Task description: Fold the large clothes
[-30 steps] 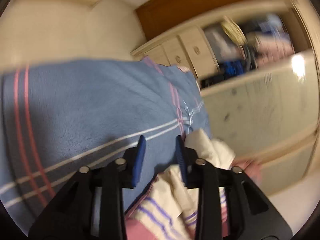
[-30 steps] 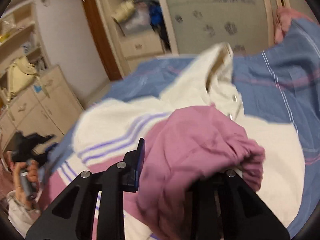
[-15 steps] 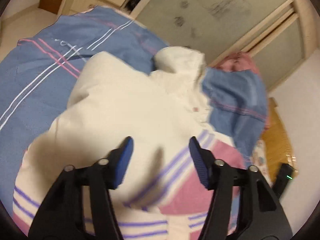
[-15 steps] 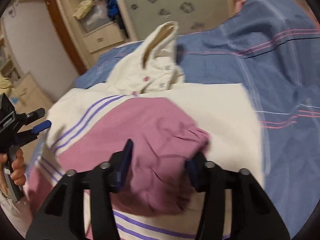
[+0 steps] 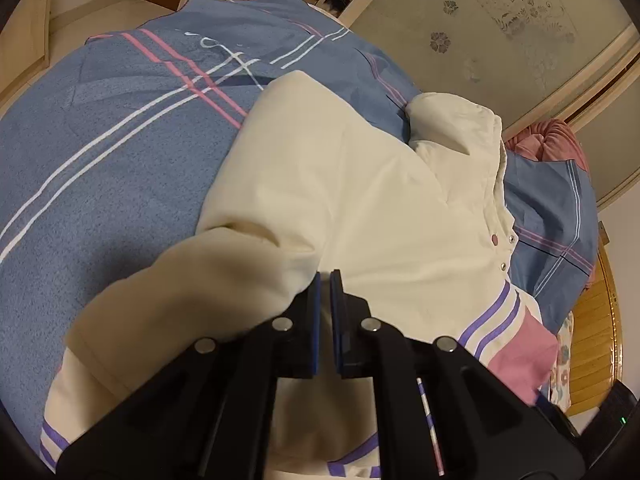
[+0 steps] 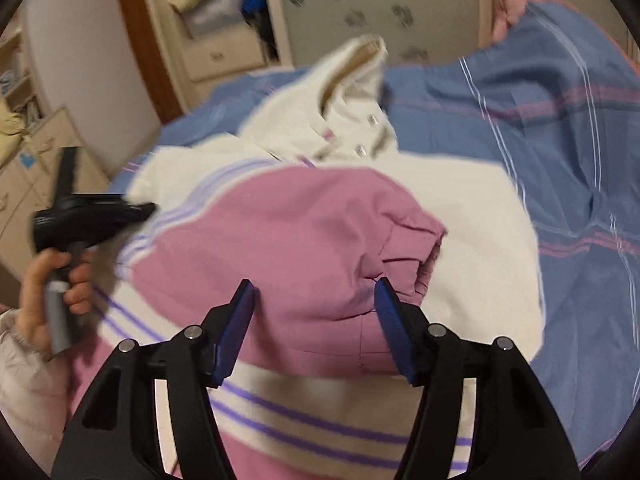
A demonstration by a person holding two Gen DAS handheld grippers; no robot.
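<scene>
step: folding in the sleeves | jacket [image 5: 360,200] spread on the bed [image 5: 120,140] | left gripper [image 5: 325,280] fingers nearly closed, pinching the cream sleeve [image 5: 224,276] | right gripper [image 6: 316,300] fingers wide apart over the pink sleeve [image 6: 280,240], gripping nothing | next: likely carry cream sleeve across the body

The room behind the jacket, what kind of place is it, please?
Most likely a bedroom in a home. The cream and pink jacket lies on a bed under a blue striped blanket. Behind it stand a sliding door with frosted flower panels and wooden drawers below a cluttered shelf.
</scene>
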